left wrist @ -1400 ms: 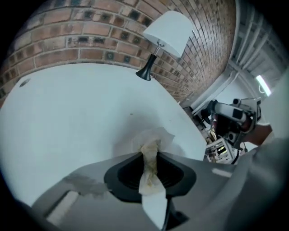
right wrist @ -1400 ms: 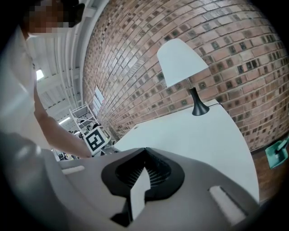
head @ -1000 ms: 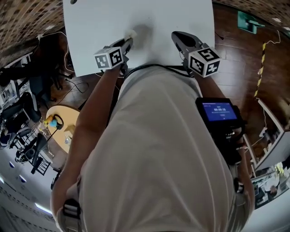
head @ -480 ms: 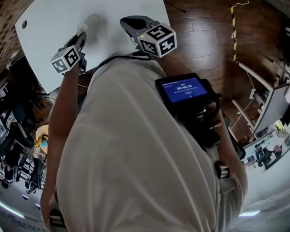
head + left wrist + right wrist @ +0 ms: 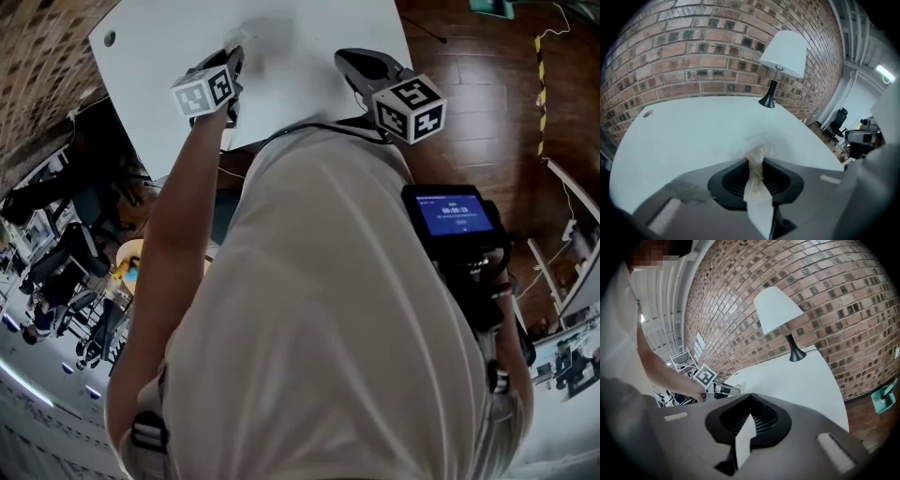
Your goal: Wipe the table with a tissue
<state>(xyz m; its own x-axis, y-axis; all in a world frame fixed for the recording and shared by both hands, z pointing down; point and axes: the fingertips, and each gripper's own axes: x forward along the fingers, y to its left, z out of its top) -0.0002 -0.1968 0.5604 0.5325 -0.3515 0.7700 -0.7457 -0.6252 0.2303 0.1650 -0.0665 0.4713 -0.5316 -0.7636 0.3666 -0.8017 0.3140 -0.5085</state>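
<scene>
While it trails a short way across the tabletop from where it lay a second ago, the crumpled white paper tissue [image 5: 754,169] stays pinched in the left gripper [image 5: 232,58]. The jaws are drawn narrow on its twisted middle. Its free end is bunched and faintly yellowed, and it presses flat against the flat white table [image 5: 693,131], towards the near edge. The gripper slopes down onto it and has rolled a little since then. The right gripper [image 5: 750,395] has hardly stirred. It hangs over the table's near edge, well apart from the tissue, with its jaws closed together and nothing between them. Farther back on the table stands a table lamp with a white shade and black stand [image 5: 782,54], against the red-brown brick wall [image 5: 693,56].
</scene>
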